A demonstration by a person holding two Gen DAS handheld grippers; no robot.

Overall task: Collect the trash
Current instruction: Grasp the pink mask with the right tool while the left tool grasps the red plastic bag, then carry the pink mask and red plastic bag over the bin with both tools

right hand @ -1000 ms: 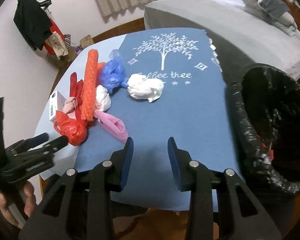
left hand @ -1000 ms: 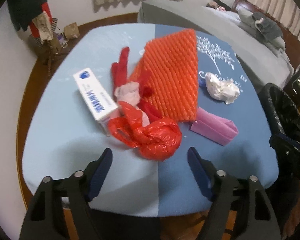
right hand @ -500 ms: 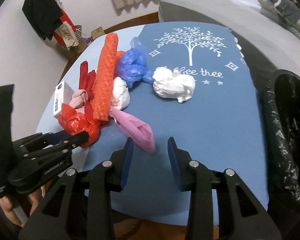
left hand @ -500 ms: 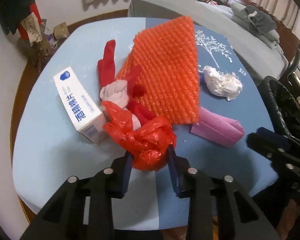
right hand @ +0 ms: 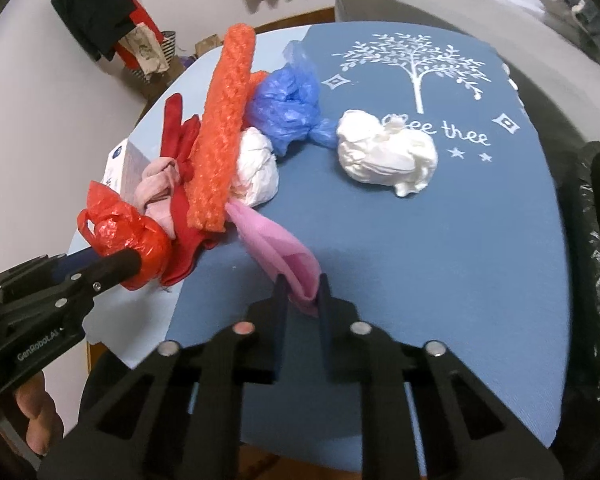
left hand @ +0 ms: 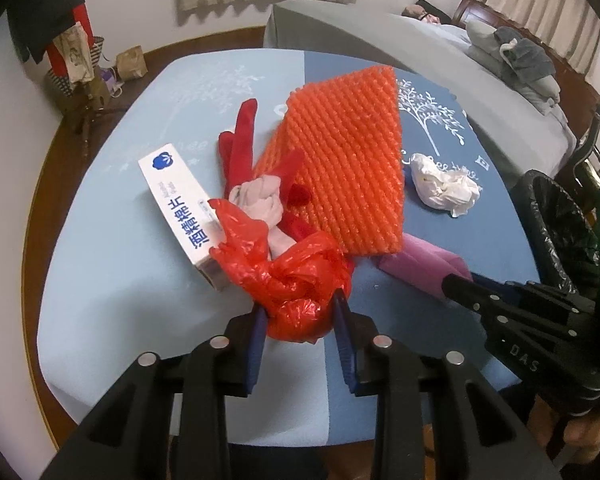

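My left gripper [left hand: 300, 312] is shut on a crumpled red plastic bag [left hand: 296, 280] at the near edge of the blue table; the bag also shows in the right wrist view [right hand: 128, 236]. My right gripper [right hand: 303, 292] is shut on the near end of a pink plastic bag [right hand: 280, 248], which also shows in the left wrist view [left hand: 416, 268]. Behind them lie an orange foam net [left hand: 344, 168], red and pink cloth [left hand: 260, 196], a white box [left hand: 180, 208], a blue bag [right hand: 288, 104] and white crumpled wads [right hand: 388, 156].
A black-lined trash bin [right hand: 592, 248] stands at the table's right edge; it also shows in the left wrist view [left hand: 556, 224]. A bed [left hand: 440, 52] lies behind the table. A coat rack with clothes [right hand: 112, 28] stands at the far left.
Both grippers moved forward and closed: the left on the red plastic bag, the right on the pink bag's near end. A second ago both were open and short of the trash.
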